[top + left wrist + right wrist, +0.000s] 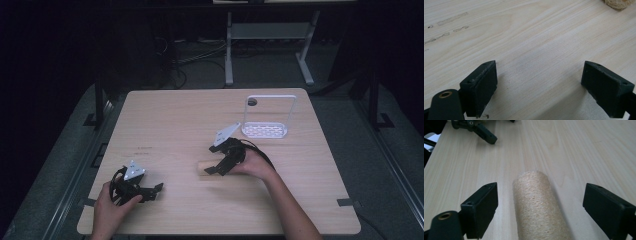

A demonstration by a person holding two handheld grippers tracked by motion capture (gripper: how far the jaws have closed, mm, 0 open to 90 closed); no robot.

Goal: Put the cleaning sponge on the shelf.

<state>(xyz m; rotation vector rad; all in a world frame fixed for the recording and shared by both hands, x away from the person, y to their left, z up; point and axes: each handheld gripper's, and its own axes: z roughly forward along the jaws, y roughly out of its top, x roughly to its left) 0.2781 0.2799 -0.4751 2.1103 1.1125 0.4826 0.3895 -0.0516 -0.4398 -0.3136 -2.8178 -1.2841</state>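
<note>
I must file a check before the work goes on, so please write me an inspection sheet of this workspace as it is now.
Surface: pale wood table, a few faint marks left of its middle.
Job's things: a rope-wound roll lying on its side, between the jaws of the right claw, pads not touching it.
Clutter: a white wire rack with a perforated base, standing at the far right.
Grippers: right claw open around the roll; left claw open over bare wood, near the front left.
Cables: black cable looping from the right claw; cables on the floor behind.
Surroundings: dark room, a white stand frame beyond the table.
</note>
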